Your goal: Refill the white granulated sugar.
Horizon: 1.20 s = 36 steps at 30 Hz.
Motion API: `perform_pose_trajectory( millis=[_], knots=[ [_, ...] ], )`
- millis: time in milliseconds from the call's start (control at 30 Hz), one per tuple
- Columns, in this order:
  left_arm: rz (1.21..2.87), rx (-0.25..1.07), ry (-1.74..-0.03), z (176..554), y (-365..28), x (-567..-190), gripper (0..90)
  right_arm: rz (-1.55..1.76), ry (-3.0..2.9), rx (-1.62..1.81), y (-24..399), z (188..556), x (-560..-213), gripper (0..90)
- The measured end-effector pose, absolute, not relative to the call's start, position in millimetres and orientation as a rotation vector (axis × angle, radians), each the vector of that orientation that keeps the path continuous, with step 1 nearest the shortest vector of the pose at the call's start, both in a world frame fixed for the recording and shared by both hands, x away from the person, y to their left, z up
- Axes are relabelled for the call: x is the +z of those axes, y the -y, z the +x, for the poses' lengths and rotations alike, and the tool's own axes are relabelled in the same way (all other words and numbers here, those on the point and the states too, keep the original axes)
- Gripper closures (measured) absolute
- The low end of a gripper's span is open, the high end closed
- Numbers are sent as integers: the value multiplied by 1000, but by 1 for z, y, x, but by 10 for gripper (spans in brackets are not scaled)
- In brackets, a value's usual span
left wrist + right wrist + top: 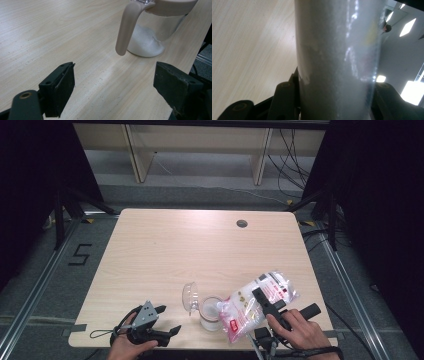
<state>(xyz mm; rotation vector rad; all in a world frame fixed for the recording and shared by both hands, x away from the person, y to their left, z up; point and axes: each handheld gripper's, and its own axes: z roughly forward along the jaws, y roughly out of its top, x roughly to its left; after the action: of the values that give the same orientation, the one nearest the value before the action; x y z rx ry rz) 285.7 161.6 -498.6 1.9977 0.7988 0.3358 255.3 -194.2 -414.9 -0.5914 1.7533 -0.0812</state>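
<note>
right gripper: clamped on the bag, tilted over the jar
bag: white grains inside, mouth at the jar's rim
jar: near the table front edge, grains at the bottom, lid flipped open
left gripper: jaws spread, empty, left of the jar

Lab: railed floor (taped number), tripods.

Table: pale wood grain. On it, clear jar with beige handle, white granules inside. Beside jar: clear bag, white contents, red-white label. Black jaws.
</note>
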Motion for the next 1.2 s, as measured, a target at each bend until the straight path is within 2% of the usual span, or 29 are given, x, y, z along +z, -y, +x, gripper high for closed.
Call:
perform_pose_trajectory(
  millis=[1200],
  knots=[
    [1996, 334, -803, 286, -162, -498, 170, -584, -1781, -58, 195, 256, -413, 612]
  ],
)
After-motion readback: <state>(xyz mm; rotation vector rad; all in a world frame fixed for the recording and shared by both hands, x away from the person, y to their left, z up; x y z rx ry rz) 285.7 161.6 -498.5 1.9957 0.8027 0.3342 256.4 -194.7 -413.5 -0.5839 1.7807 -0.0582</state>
